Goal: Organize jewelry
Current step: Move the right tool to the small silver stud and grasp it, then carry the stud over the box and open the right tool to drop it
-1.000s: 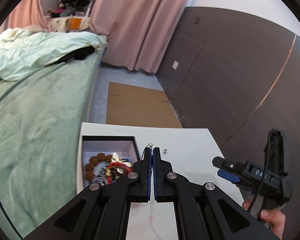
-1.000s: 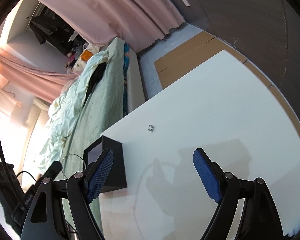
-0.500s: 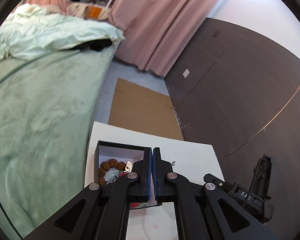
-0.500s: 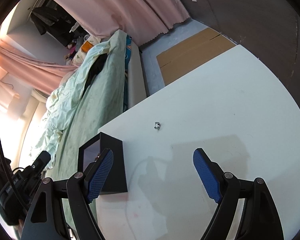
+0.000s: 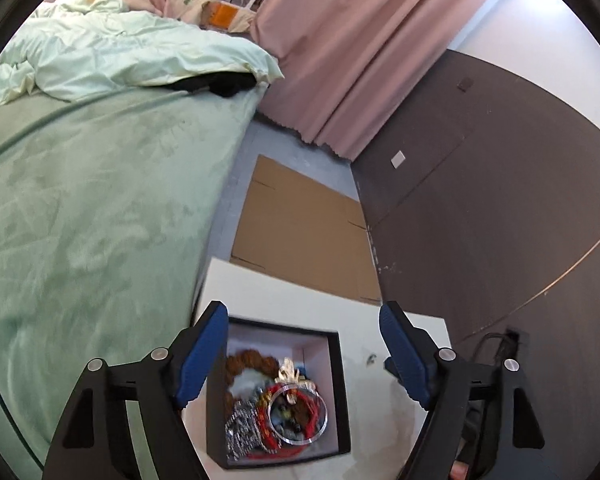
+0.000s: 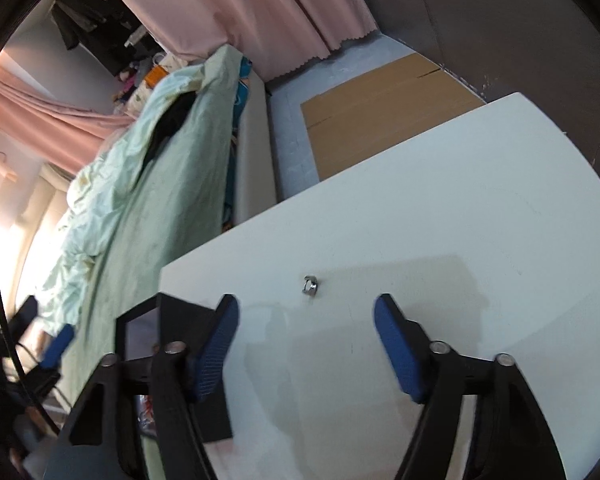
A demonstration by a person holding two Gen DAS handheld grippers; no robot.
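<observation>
A black jewelry box [image 5: 342, 384] with a white inside sits on the white table [image 5: 300, 300]. It holds brown beads [image 5: 244, 362], red cord bracelets, a silver chain and a clear bangle [image 5: 298, 414] lying on top. My left gripper [image 5: 304, 344] is open and empty, above the box. A small silver ring [image 6: 310, 284] lies on the table [image 6: 460, 220]; it also shows in the left wrist view [image 5: 371, 358]. My right gripper [image 6: 306, 344] is open and empty, just short of the ring. The box [image 6: 180, 320] stands at its left.
A bed with a green cover [image 5: 80, 220] runs along the table's left side. Flat cardboard [image 5: 300, 224] lies on the floor beyond the table. A dark wall panel [image 5: 480, 200] is on the right. Pink curtains [image 5: 340, 40] hang at the back.
My left gripper has opened over the box and the clear bangle now lies in the box. My right gripper has moved closer to the silver ring.
</observation>
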